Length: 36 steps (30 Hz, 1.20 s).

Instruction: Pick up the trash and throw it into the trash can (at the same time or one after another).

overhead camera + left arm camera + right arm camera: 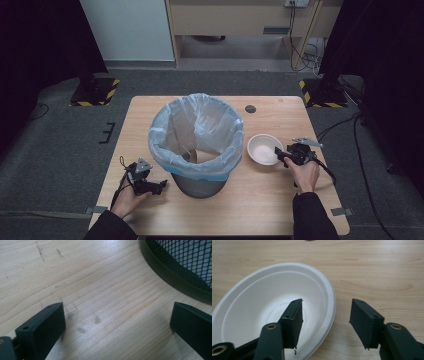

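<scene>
- Two hand-held grippers: left hand-held gripper (161,186) spread wide over bare counter (260,200); right hand-held gripper (325,315) parted astride bowl rim.
- One white bowl (262,312), right of bin.
- One lined mesh bin (197,142), mid-counter.

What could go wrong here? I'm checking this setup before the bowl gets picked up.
The right gripper straddles the white bowl's thin rim with jaws open; a pinch there may tip or crease it. The bin stands close beside the bowl, so a swing could knock its bag-lined rim. The left gripper is open near the bin's base.
</scene>
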### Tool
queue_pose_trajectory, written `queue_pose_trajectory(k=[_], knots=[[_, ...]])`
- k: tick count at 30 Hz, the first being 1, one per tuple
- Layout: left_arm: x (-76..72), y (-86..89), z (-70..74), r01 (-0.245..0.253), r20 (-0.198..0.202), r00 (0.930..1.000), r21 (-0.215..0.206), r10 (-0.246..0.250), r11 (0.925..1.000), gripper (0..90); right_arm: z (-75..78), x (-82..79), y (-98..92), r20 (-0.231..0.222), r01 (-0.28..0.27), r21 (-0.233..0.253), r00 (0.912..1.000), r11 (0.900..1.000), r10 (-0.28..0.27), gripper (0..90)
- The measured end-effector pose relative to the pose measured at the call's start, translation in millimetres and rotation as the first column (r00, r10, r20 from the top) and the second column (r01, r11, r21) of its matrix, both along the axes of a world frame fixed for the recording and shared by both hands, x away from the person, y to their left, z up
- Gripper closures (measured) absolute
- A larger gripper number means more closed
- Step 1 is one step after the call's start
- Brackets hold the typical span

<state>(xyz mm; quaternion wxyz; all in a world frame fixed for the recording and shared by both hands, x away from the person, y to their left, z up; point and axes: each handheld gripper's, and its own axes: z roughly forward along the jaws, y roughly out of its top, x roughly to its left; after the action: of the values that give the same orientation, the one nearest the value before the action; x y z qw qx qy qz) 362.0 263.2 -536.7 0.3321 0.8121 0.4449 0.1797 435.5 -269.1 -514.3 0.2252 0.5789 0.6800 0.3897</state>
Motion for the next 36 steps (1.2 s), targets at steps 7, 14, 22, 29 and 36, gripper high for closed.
queue_pose_trajectory(k=[7,14,22,29,36], knots=[[0.0,0.0,0.0,0.000,0.000,1.0000,0.000,0.000,1.0000,0.0,-6.2,-1.1,4.0,-0.070,-0.030,0.009,0.9971,1.000,0.030,61.3],[0.0,0.0,0.0,0.000,0.000,1.0000,0.000,0.000,1.0000,0.0,-1.6,-4.4,3.3,-0.097,-0.015,0.068,0.9950,0.998,0.022,78.0],[0.0,0.0,0.0,0.000,0.000,1.0000,0.000,0.000,1.0000,0.0,18.4,-7.8,-0.9,-0.041,-0.004,0.116,0.9991,0.993,0.009,82.2],[-0.1,-0.3,-0.1,-0.002,0.001,1.0000,-0.001,0.002,1.0000,0.0,43.7,-14.2,-13.5,0.048,0.016,0.179,0.9986,0.984,-0.025,82.9],[-0.1,-0.3,-0.1,-0.002,0.001,1.0000,-0.001,0.002,1.0000,0.0,59.9,-20.7,-26.1,0.103,0.034,0.234,0.9929,0.972,-0.060,82.9]])
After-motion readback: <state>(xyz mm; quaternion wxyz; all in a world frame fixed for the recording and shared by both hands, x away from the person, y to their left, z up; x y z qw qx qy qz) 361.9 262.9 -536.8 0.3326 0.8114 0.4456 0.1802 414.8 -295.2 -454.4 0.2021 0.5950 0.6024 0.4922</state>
